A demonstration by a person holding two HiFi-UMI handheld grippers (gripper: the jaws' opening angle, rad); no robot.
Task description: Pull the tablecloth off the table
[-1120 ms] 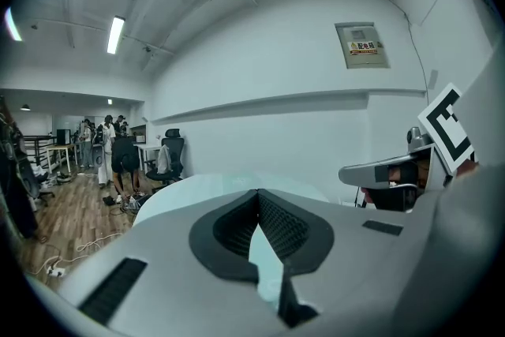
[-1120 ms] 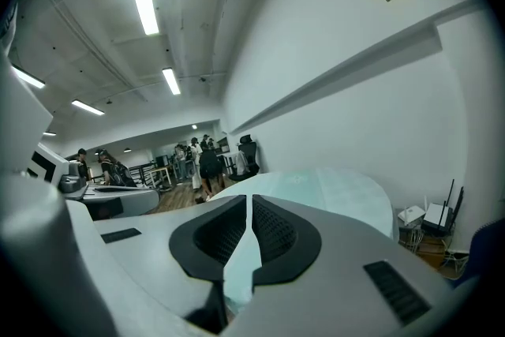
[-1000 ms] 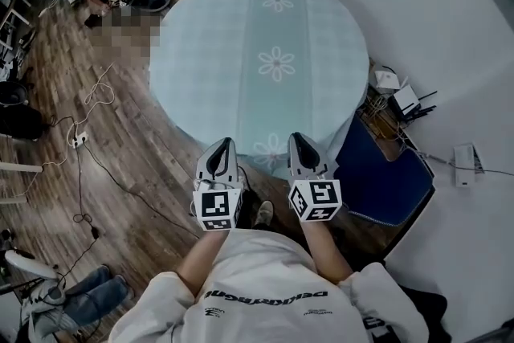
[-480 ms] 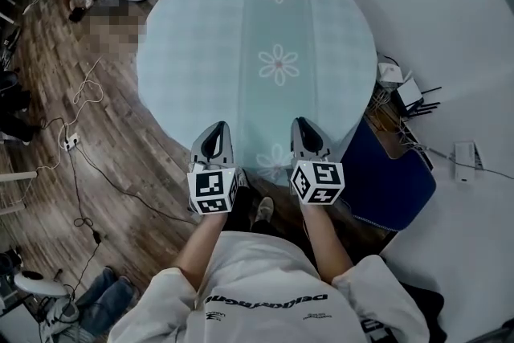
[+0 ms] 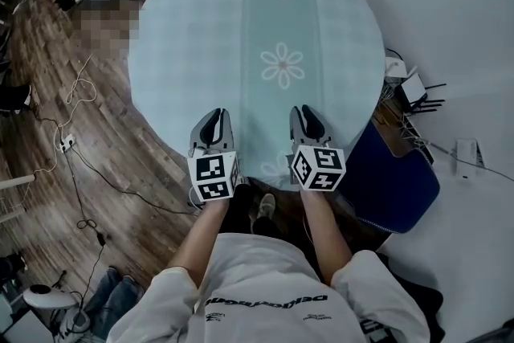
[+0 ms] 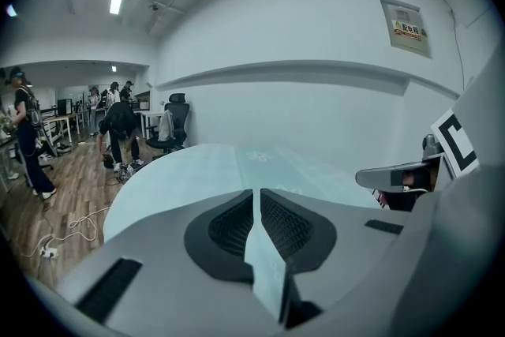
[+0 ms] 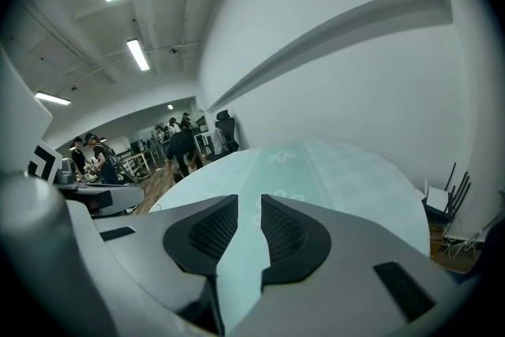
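Observation:
A pale blue-green tablecloth (image 5: 265,36) with white flower prints covers a round table. Both grippers are at its near edge, side by side. My left gripper (image 5: 211,122) has a fold of the cloth (image 6: 264,264) in a narrow slit between its pads; the jaws are opening but still touch the fabric. My right gripper (image 5: 307,118) is also opening. In the right gripper view its pads (image 7: 286,233) stand clear of the strip of cloth (image 7: 237,264) between them. The left gripper (image 6: 257,193) and right gripper (image 7: 249,201) both point across the tabletop.
A dark blue chair (image 5: 393,181) stands right of the table beside white boxes and cables (image 5: 405,88) at the wall. Cables and a power strip (image 5: 68,142) lie on the wood floor at left. People and an office chair (image 6: 175,118) are far back.
Both grippers have moved forward along the table's near edge, and the table now sits closer in the head view. The cloth still lies flat on the table.

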